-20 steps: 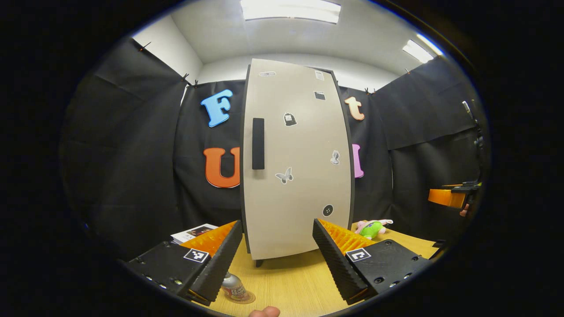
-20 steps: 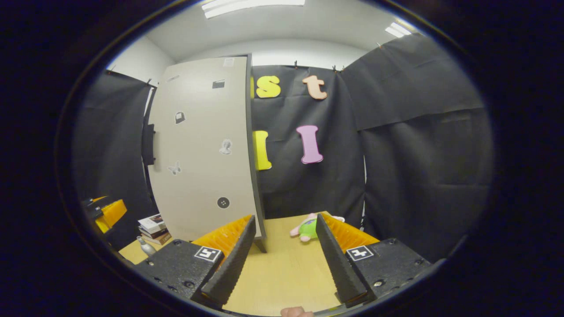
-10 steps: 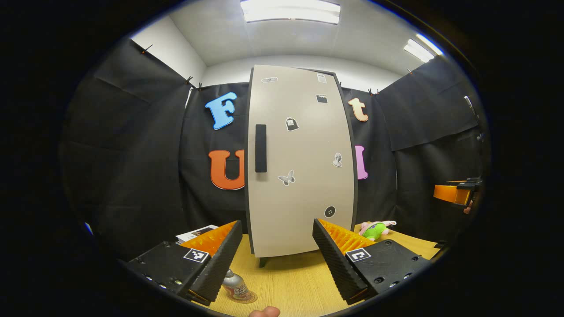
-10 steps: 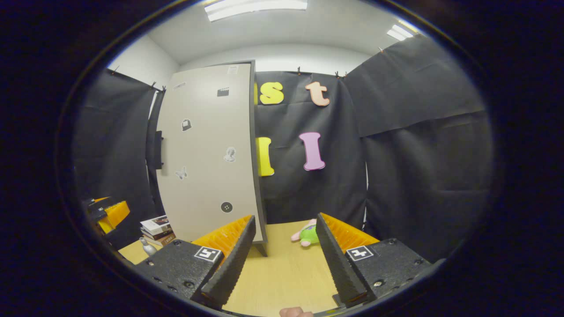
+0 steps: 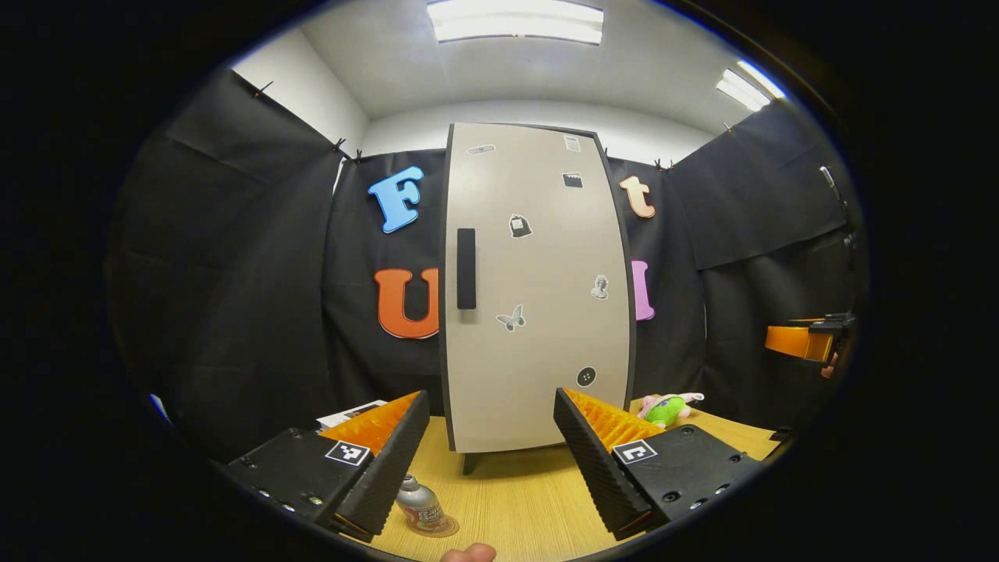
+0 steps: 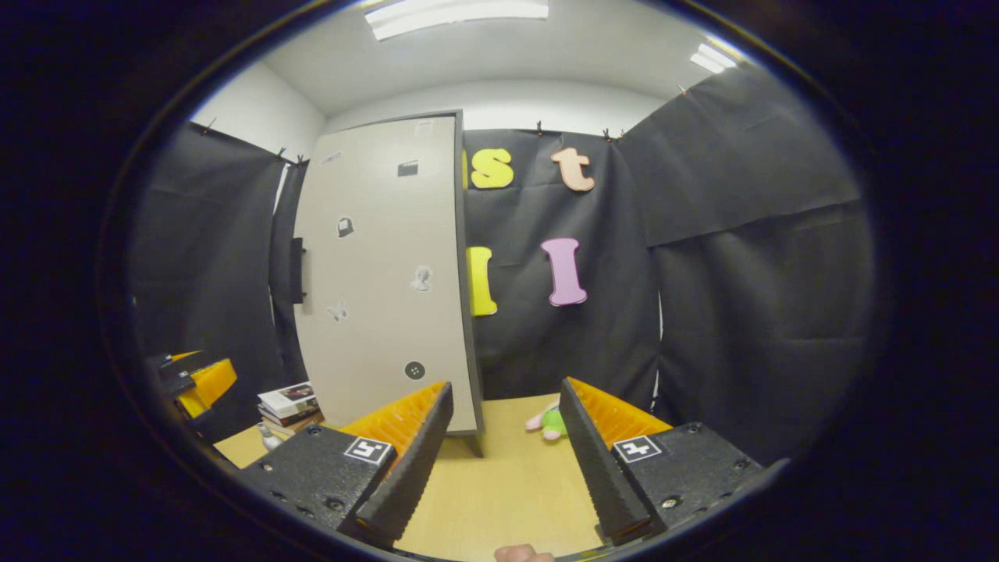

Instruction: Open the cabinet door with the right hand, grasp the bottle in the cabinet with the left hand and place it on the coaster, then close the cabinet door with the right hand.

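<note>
The tall beige cabinet stands on the wooden table, its door shut and a dark handle at the door's left edge. In the right gripper view the cabinet appears left of centre. A small silver bottle stands upright on a round coaster near the table's front, beside my left gripper's left finger. My left gripper is open and holds nothing, well back from the cabinet. My right gripper is open too, and it appears far right as right gripper.
A green and pink plush toy lies on the table right of the cabinet, seen as plush toy. A stack of books sits left of the cabinet. A fingertip pokes in at the bottom edge.
Both grippers have drawn back from the cabinet, which looks smaller now. The bottle and the shut door have stayed put.
</note>
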A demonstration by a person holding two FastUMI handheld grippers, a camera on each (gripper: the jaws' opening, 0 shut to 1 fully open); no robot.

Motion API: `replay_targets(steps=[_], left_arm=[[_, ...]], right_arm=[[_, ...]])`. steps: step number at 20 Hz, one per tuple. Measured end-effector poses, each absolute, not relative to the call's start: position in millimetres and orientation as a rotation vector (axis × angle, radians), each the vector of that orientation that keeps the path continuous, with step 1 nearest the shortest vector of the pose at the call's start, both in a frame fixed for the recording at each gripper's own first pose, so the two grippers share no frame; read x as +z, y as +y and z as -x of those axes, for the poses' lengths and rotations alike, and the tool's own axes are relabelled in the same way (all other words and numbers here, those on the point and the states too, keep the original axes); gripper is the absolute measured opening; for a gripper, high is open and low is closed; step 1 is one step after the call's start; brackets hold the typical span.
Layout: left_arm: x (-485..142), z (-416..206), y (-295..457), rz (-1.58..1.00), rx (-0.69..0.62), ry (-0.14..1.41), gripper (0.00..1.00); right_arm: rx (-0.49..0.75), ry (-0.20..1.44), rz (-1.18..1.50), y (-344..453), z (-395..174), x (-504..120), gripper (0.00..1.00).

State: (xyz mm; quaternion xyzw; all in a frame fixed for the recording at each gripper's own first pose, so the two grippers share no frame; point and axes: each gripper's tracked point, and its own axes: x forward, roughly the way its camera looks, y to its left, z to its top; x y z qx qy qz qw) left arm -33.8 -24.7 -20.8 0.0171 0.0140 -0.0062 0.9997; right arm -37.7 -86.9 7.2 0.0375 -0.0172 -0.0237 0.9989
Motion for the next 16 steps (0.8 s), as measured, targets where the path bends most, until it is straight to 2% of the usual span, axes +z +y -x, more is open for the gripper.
replay_targets(steps=[16], left_arm=[[-25.0,30.3,-28.5,-0.031,-0.028,0.036,0.97]], right_arm=[[-0.045,-0.038,-0.081,-83.8,38.0,8.6,0.89]])
